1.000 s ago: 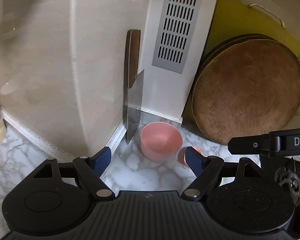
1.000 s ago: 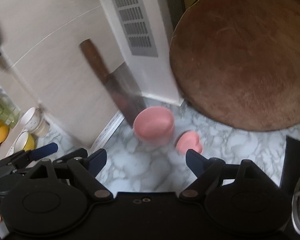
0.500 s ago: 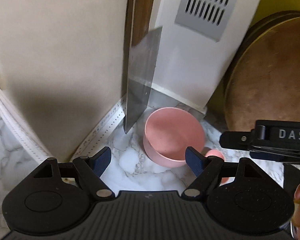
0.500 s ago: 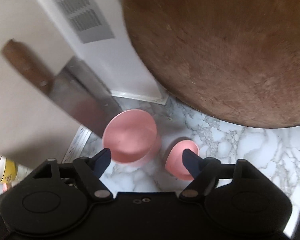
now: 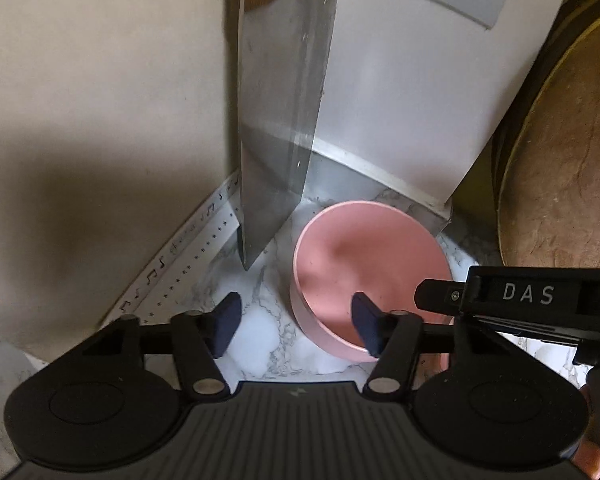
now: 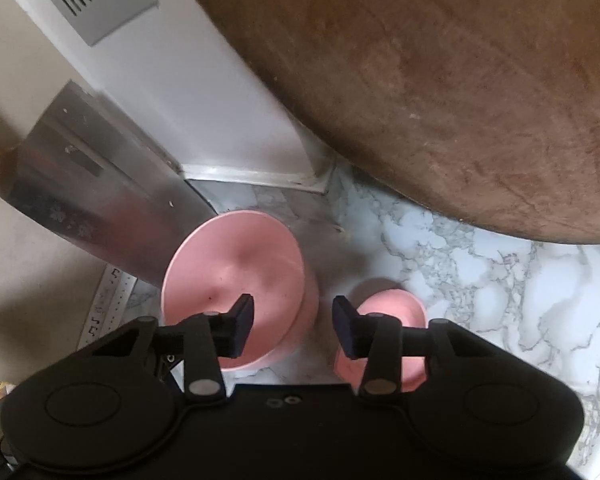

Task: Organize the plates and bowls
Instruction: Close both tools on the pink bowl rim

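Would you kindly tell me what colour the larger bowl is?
Pink, seen best in the left wrist view: larger bowl.

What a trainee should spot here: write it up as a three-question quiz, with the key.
1. True or false: the cleaver stands upright in the wall corner, blade down.
2. How many pink bowls sit on the marble counter? A one, B two, C three.
3. Fill in: the left claw and the right claw are both ___.

Key
1. True.
2. B: the large pink bowl and the small pink bowl.
3. Open, holding nothing.
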